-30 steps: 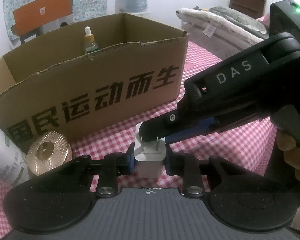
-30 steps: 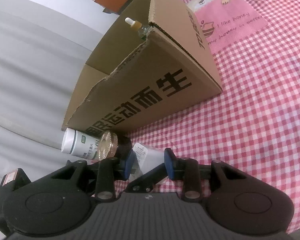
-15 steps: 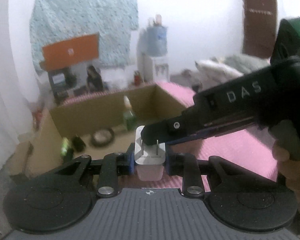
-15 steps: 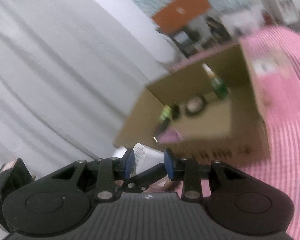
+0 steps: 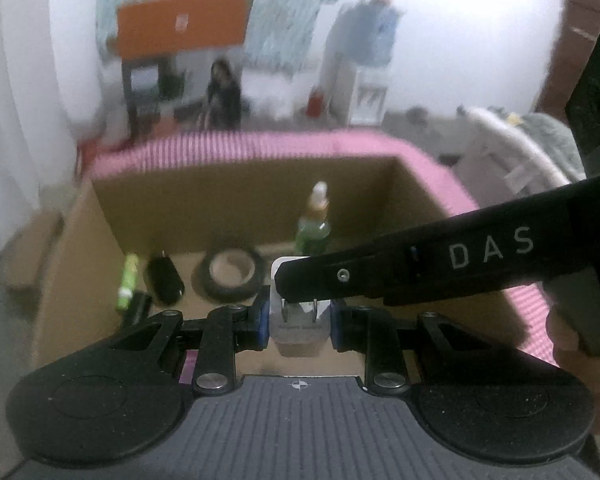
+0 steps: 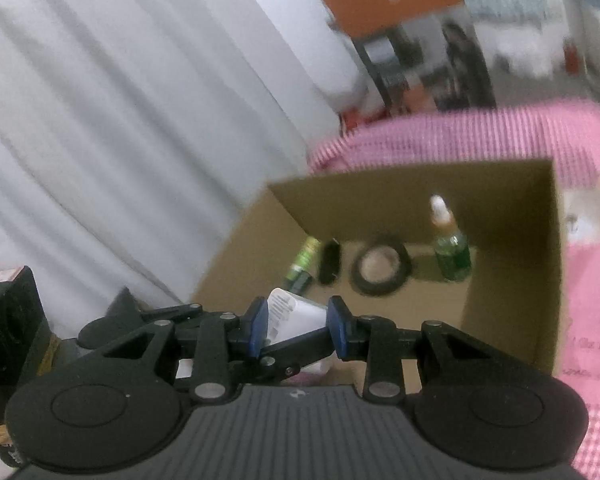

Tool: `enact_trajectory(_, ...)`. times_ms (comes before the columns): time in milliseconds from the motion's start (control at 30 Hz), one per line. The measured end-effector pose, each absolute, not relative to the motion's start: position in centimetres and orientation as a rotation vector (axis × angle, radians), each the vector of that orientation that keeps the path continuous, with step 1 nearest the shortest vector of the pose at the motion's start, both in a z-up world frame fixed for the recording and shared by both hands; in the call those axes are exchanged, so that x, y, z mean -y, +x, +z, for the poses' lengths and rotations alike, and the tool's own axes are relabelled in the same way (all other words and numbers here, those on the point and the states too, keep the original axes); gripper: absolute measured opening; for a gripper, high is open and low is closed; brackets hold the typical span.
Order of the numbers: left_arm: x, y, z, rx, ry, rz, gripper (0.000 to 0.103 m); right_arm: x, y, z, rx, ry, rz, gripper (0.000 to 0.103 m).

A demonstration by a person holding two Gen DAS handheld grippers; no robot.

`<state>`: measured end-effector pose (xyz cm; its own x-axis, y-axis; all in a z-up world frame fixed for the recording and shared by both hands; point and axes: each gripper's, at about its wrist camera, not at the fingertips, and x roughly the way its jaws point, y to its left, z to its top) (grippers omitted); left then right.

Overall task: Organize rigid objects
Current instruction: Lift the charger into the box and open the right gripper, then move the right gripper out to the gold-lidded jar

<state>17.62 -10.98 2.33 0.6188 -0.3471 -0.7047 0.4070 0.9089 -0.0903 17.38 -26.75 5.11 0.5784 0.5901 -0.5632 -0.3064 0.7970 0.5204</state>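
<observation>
1. The cardboard box [image 5: 80, 280] stands open-topped on the pink checked cloth [image 6: 500, 136]. It is the landmark.
2. On the box floor: a tape roll [image 5: 230, 276], an upright dropper bottle [image 5: 314, 228], a black item and a green battery.
3. The left gripper [image 5: 300, 320] is clenched on the white plug adapter [image 5: 298, 328], prongs forward, above the box's near edge.
4. The right gripper [image 6: 296, 326] also clamps the adapter [image 6: 296, 314], crossing from the right.
5. The box floor lies ahead of and below both grippers; judged next: lower and release inside.
</observation>
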Motion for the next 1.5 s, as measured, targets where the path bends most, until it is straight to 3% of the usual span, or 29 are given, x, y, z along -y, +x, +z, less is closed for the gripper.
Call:
enact_trajectory(233, 10.6, 20.5, -0.2, -0.941, 0.044, -0.399, 0.026, 27.2, 21.6, 1.3, -0.939, 0.437, 0.541, 0.036)
enact_trajectory(500, 10.8, 21.0, -0.8, -0.969, 0.050, -0.370, 0.029, 26.3, 23.2, -0.4, -0.991, 0.416, 0.543, 0.036)
enact_trajectory(733, 10.6, 20.3, -0.2, -0.927, 0.044, -0.366, 0.051, 26.5, 22.6, 0.0, -0.953, 0.419, 0.550, 0.036)
enact_trajectory(900, 10.0, 17.1, 2.2, -0.797, 0.067, -0.392, 0.075, 28.1, 20.3, 1.8, -0.849, 0.472, 0.555, 0.037)
enact_trajectory(1000, 9.5, 14.2, 3.9, -0.721, 0.078, -0.443, 0.084, 29.1, 17.2, 3.6, -0.754, 0.477, 0.554, 0.053)
enact_trajectory(1100, 8.8, 10.9, 5.0, -0.662, 0.126, -0.496, 0.098, 29.6, 13.4, 5.1, -0.665, 0.442, 0.537, 0.060)
enact_trajectory(1267, 7.4, 6.9, 4.2, -0.667, 0.159, -0.527, 0.101, 29.8, 7.9, 5.4, -0.607, 0.424, 0.522, 0.071)
enact_trajectory(1500, 5.9, 5.0, 0.5, -0.755, 0.155, -0.515, 0.101, 28.4, 5.0, 2.1, -0.689, 0.472, 0.512, 0.072)
